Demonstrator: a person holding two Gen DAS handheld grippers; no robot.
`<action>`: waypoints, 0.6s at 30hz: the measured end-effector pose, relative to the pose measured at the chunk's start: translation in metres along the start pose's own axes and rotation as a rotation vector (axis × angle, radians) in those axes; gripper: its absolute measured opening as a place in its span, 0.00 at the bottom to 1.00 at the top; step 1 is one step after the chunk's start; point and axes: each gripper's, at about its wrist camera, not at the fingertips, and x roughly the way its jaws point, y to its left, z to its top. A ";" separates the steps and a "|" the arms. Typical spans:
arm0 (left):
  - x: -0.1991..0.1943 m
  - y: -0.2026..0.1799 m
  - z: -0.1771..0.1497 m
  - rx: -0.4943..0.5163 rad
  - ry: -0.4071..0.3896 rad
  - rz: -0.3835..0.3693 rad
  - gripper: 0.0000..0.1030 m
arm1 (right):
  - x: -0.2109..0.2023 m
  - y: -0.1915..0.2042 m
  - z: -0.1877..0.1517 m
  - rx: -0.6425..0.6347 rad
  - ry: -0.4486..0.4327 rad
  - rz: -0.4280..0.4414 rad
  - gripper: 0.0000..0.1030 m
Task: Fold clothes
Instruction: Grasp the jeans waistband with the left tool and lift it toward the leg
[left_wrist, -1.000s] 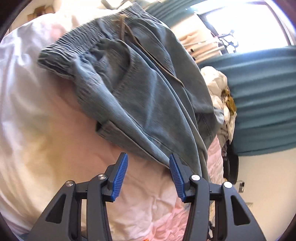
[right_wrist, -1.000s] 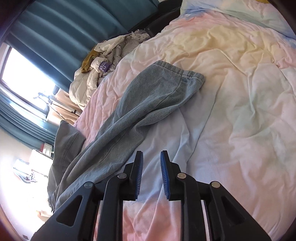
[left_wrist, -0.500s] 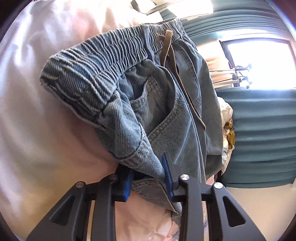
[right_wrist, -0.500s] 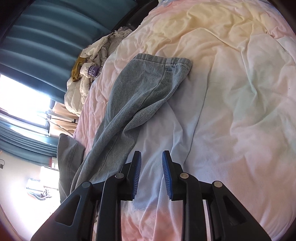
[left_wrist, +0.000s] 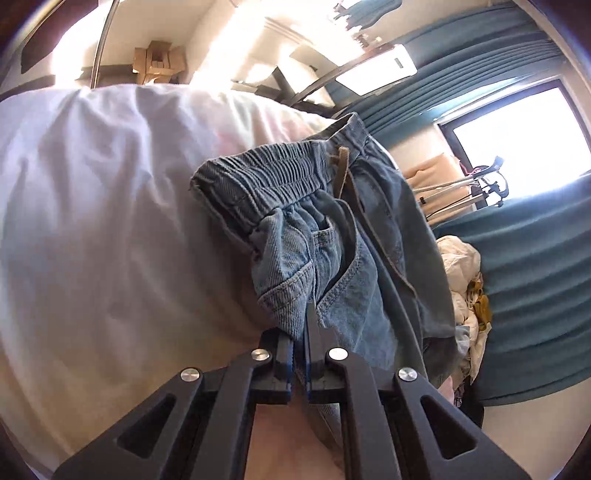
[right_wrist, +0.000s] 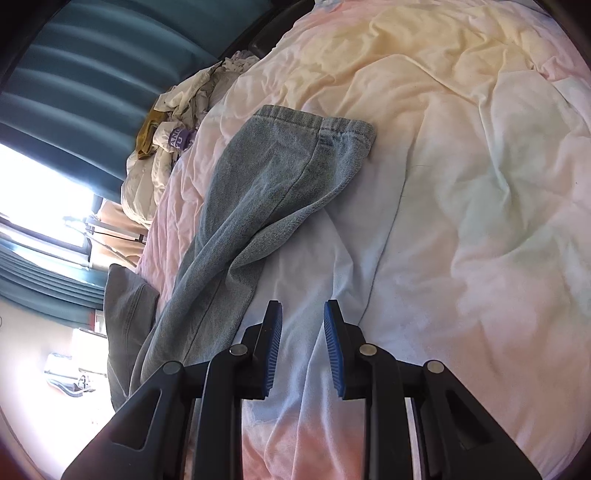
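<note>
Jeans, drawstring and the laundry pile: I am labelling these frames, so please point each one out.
jeans (left_wrist: 343, 295), left wrist view, on the denim below the pocket.
drawstring (left_wrist: 341, 171), left wrist view, on the brown tie at the waistband.
laundry pile (right_wrist: 184, 110), right wrist view, on the crumpled pale cloth.

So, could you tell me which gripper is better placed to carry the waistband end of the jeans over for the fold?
Left. The left gripper is already clamped on the jeans near the waistband. The right gripper is open over the bedsheet beside the trouser leg, holding nothing.
</note>
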 end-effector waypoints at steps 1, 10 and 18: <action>0.001 0.002 0.001 -0.004 0.010 0.002 0.04 | 0.000 -0.002 0.000 0.007 0.002 0.002 0.22; -0.031 -0.020 -0.019 0.152 -0.120 0.010 0.22 | 0.002 0.002 0.006 0.004 -0.042 0.071 0.22; -0.078 -0.057 -0.061 0.398 -0.260 -0.095 0.46 | 0.021 -0.022 0.025 0.150 -0.089 0.125 0.43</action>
